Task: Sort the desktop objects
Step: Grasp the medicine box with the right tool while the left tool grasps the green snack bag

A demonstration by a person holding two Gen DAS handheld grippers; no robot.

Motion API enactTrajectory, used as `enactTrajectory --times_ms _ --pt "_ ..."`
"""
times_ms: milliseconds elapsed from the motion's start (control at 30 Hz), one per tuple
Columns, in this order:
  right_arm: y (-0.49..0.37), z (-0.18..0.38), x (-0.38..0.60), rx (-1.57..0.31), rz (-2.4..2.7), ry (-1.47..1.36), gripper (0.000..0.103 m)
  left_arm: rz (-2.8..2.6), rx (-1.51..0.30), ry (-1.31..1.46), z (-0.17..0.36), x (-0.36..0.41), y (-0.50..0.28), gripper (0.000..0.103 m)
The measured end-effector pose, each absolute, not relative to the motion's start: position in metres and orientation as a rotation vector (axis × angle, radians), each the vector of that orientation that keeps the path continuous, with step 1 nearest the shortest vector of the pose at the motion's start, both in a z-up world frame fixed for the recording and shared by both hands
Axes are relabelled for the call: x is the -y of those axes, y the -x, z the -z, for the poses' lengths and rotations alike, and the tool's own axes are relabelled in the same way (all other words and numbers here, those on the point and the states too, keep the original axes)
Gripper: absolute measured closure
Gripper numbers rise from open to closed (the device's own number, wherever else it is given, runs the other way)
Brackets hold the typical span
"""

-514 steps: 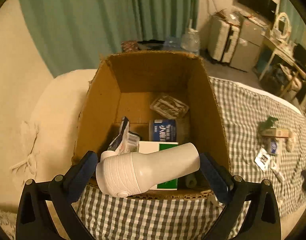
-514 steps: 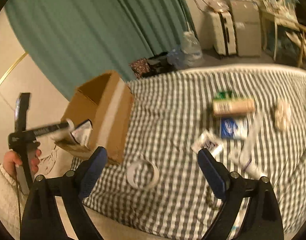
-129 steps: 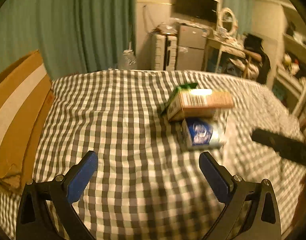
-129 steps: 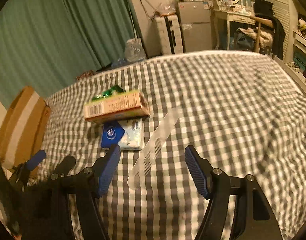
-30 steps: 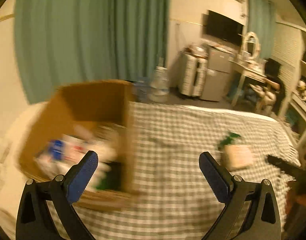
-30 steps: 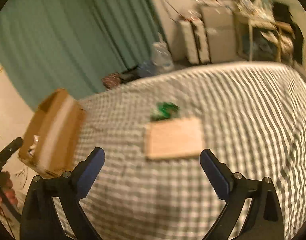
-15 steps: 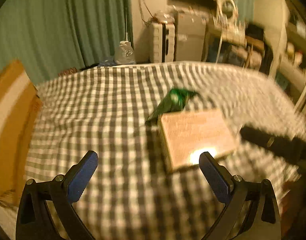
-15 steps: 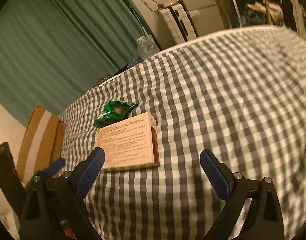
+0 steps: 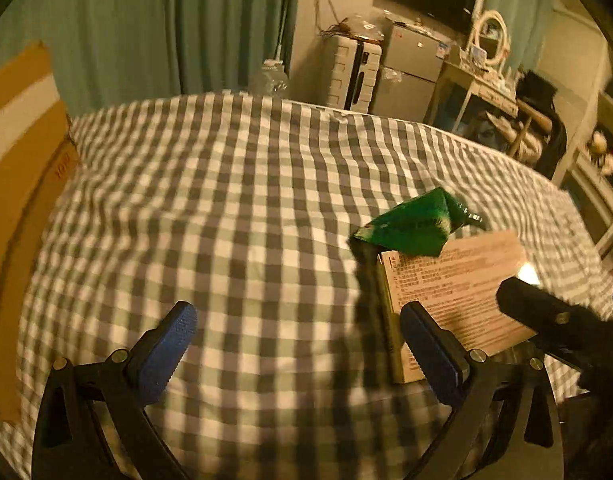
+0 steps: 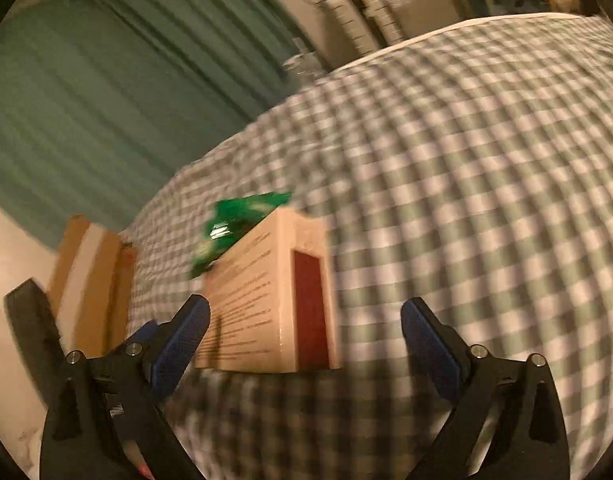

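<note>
Since half a second ago both grippers have closed in on the tan carton (image 10: 266, 300): it fills far more of the right wrist view, end face with the dark red panel toward the camera. Only the carton and the green foil packet (image 9: 410, 226) are seen on the cloth; the blue pack and comb seen four seconds back are gone.

Right gripper (image 10: 304, 334): jaws spread wide, nothing between the pads, carton just ahead and left of centre. Left gripper (image 9: 298, 346): also spread wide and empty; its right pad sits near the carton's near corner, contact not resolvable.

Location: carton lies flat on the checked cloth (image 9: 226, 220), printed face up. Packet is at the carton's far edge, touching or overlapping it; which, I cannot tell.

Handling, judged: carton looks stiff paperboard, probably light, faces smooth. Grip across the two long sides near the middle, moderate squeeze so the walls do not buckle. Packet is crinkly and thin; it will deform and may slip, so pinch a folded edge.

Surface: cloth over something soft, with slight waves, so objects may tilt when pressed. Cardboard box (image 9: 14, 184) stands at the left edge of the cloth, well apart. Room: green curtain (image 9: 166, 28), white drawer unit, small fridge, dim warm light. Right view is motion-blurred.
</note>
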State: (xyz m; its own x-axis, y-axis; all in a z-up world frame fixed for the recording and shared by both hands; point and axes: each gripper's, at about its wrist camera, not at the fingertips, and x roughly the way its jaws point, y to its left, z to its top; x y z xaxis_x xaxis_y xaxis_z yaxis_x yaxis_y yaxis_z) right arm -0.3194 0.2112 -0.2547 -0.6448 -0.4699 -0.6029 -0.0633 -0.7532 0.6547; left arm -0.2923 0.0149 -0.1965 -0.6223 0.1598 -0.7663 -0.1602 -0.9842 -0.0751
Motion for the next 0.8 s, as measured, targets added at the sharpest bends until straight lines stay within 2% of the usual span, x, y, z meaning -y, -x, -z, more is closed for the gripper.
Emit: enactTrajectory --times_ms 33,67,100,233,400,467,533,667,800 --pt "0.322 0.255 -0.206 0.99 2.405 -1.179 0.047 -2.684 -0.011 1.271 0.194 -0.013 0.294 0.0" --pt "0.324 0.253 -0.199 0.982 2.38 -1.193 0.062 -2.693 -0.014 1.29 0.195 -0.01 0.294 0.0" --pt "0.325 0.248 -0.19 0.92 2.408 -1.199 0.068 -2.691 -0.008 1.31 0.196 -0.008 0.293 0.0" --pt "0.314 0.221 -0.184 0.764 2.572 -1.173 0.071 -2.647 -0.033 1.382 0.199 0.001 0.286 0.0" --pt "0.287 0.177 -0.225 0.574 2.961 -1.18 0.071 -2.63 -0.007 1.223 0.173 -0.004 0.264 0.0" --pt "0.277 0.173 -0.238 0.575 3.026 -1.18 0.071 -2.63 0.025 1.163 0.164 -0.017 0.261 0.0" --pt "0.272 0.177 -0.248 0.662 3.007 -1.18 0.071 -2.634 0.025 1.091 0.159 -0.038 0.263 0.0" --pt "0.269 0.196 -0.252 0.77 2.949 -1.216 0.071 -2.618 -0.145 1.042 0.166 -0.088 0.285 0.0" --pt "0.272 0.198 -0.253 0.719 2.935 -1.234 0.071 -2.612 -0.382 1.109 0.193 -0.121 0.317 0.0"
